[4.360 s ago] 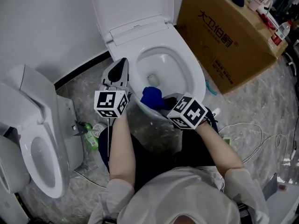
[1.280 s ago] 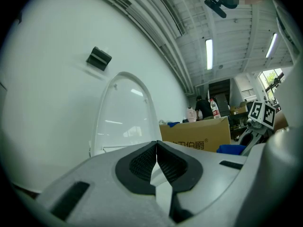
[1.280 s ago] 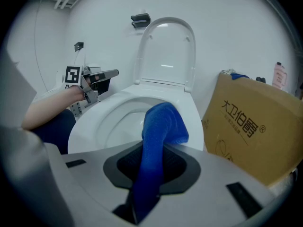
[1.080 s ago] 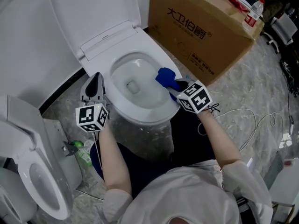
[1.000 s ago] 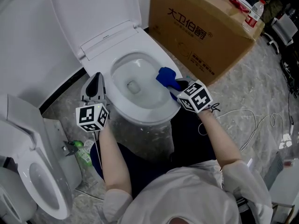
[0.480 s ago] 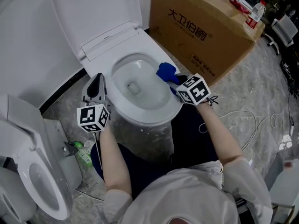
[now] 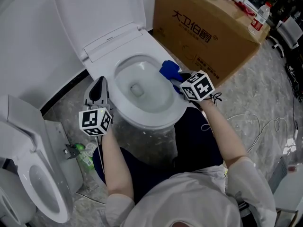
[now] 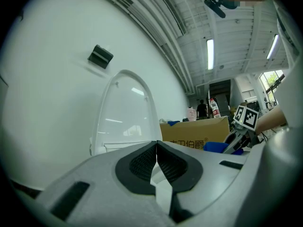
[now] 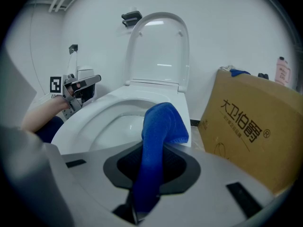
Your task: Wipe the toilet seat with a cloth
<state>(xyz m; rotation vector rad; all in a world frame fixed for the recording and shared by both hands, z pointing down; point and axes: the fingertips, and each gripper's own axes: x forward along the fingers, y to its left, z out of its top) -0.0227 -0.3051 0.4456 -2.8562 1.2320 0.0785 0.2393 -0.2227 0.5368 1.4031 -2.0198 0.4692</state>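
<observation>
A white toilet stands with its lid [image 7: 102, 6] up and its seat [image 7: 156, 119] down around the bowl. My right gripper [image 7: 182, 81] is shut on a blue cloth [image 7: 169, 70], which lies on the seat's right rim. In the right gripper view the blue cloth [image 9: 158, 136] runs up from between the jaws and folds over onto the seat [image 9: 102, 109]. My left gripper [image 7: 98, 90] hangs by the seat's left edge, jaws shut and empty; the left gripper [image 8: 156, 161] shows its pads pressed together.
A large cardboard box [image 7: 208, 30] stands right of the toilet with a bottle [image 7: 255, 19] and small items on top. A second toilet [image 7: 33, 174] sits at lower left, a green bottle [image 7: 84, 159] beside it. White cables [image 7: 260, 126] lie on the marbled floor at right.
The right gripper has carried the blue cloth along the seat's right rim toward the back, from the front rim 4.4 s ago. The left gripper has stayed by the seat's left edge.
</observation>
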